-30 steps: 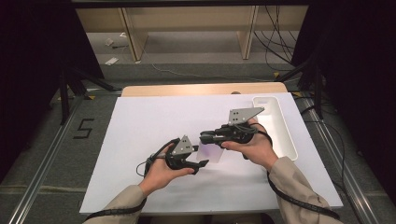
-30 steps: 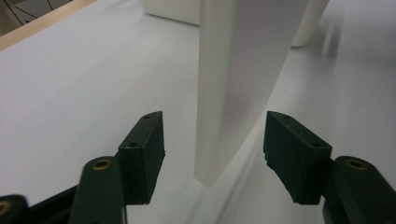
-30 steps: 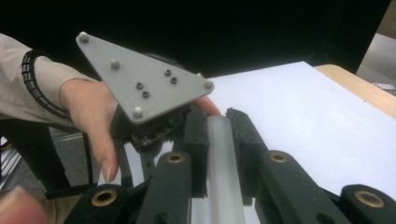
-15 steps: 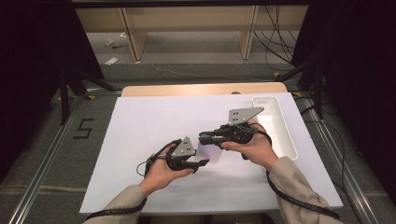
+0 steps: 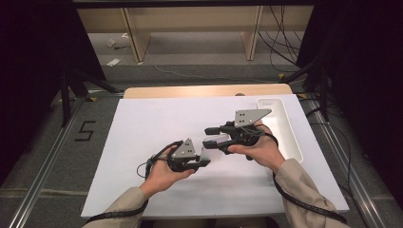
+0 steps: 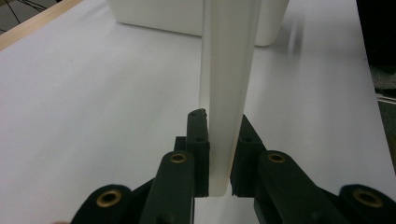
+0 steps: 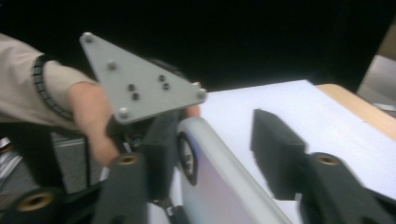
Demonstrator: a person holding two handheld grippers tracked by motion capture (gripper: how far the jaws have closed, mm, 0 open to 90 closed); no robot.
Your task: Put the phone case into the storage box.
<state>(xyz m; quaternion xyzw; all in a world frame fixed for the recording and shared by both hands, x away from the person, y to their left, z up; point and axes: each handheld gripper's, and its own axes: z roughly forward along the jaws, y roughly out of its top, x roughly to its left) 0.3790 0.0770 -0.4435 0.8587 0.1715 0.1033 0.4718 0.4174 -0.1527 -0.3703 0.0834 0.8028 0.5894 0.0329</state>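
We recorded the white table surface [image 5: 142,142] as the largest item, with a wooden edge along its far side. A white tray [image 5: 285,128] lay on the table near its right edge, just beside the right hand; in the left gripper view the tray [image 6: 154,14] stood beyond the held part.

The left gripper [image 5: 202,163] sat low over the table centre, held in the left hand [image 5: 164,173]. In its own view, its 2 jaws pinched a flat white plate [image 6: 227,93] edge-on, with both pads pressed against the plate's faces.

The right gripper [image 5: 213,137] pointed left toward the left gripper. Its 2 jaws stood spread, 1 on each side of the plate's [image 7: 224,182] other end. In the right gripper view the left jaw lay close against the plate, and the right jaw stood clearly apart from it.

The plate [image 5: 214,142] spanned the gap between the 2 grippers, above the table centre.
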